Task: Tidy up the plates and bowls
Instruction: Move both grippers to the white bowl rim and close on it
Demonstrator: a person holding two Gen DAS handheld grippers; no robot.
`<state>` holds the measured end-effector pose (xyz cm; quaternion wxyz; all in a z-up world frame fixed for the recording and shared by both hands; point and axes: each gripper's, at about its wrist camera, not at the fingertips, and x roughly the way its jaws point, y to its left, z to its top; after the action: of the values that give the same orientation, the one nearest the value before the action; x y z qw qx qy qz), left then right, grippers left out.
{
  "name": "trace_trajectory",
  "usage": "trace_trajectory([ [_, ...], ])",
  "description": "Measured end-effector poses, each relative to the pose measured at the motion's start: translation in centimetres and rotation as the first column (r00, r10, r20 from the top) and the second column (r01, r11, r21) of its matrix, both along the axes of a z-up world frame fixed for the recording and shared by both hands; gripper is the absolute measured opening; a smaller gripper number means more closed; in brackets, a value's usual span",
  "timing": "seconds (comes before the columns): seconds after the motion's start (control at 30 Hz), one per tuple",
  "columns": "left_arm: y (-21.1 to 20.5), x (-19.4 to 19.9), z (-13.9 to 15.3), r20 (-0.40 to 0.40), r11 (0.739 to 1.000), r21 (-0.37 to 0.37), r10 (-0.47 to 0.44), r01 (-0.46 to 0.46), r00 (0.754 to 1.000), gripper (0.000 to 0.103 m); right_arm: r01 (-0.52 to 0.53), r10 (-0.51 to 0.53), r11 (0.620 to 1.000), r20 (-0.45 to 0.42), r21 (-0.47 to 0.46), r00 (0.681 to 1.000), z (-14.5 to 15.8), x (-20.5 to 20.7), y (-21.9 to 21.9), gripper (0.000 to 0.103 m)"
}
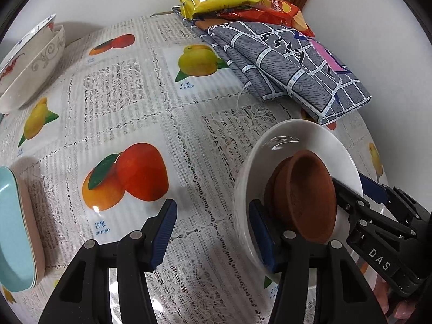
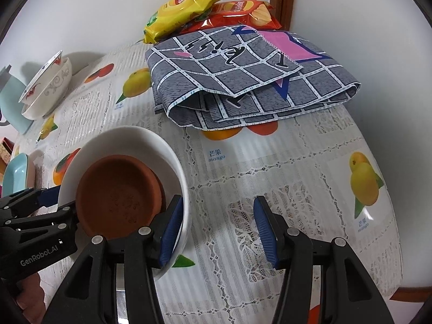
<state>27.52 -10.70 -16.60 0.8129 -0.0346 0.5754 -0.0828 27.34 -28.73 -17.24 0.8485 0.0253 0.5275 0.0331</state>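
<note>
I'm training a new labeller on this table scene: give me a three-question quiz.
1. True or false: the brown clay dish sits inside the white bowl.
2. What lies on the folded grey cloth: A) snack bags B) a cup C) a spoon?
3. Is anything between the left gripper's fingers?

Key: 1 true. 2 A, the yellow snack bag and the red one. 3 No, open over the tablecloth.

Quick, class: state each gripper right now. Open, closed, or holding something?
Left gripper: open, holding nothing; one finger sits beside the white bowl's rim.
Right gripper: open, holding nothing; one finger sits at that bowl's rim.
</note>
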Motion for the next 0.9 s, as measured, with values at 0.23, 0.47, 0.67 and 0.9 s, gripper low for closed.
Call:
trace_trajectory([
  [0.23, -0.2, -0.1, 0.0, 0.017, 1.0, -0.027, 0.005, -0.004, 1.0, 0.04, 0.008, -0.008, 0.999, 0.019, 0.039, 1.0, -0.4, 0.0, -0.2, 0.052],
  [0.47, -0.6, -0.2, 0.2, 0.035, 0.999, -0.036, -0.006, 0.007, 0.999, 0.028, 0.006, -0.007, 0.998, 0.028, 0.065, 1.0, -0.4, 0.0, -0.1, 0.047],
  [0.67, -0.8, -0.5, 0.3, 0.075, 1.0, -0.015, -0.007, 0.008, 0.997, 0.027, -0.01, 0.009, 0.996, 0.013, 0.092, 1.0, -0.5, 0.1, 0.2, 0.04],
  [0.9, -0.9, -0.4, 0.2, 0.075, 1.0, -0.006, -0.01, 0.011, 0.997, 0.026, -0.021, 0.021, 0.998, -0.003, 0.051, 1.0, -0.3, 0.4, 0.7, 0.04],
])
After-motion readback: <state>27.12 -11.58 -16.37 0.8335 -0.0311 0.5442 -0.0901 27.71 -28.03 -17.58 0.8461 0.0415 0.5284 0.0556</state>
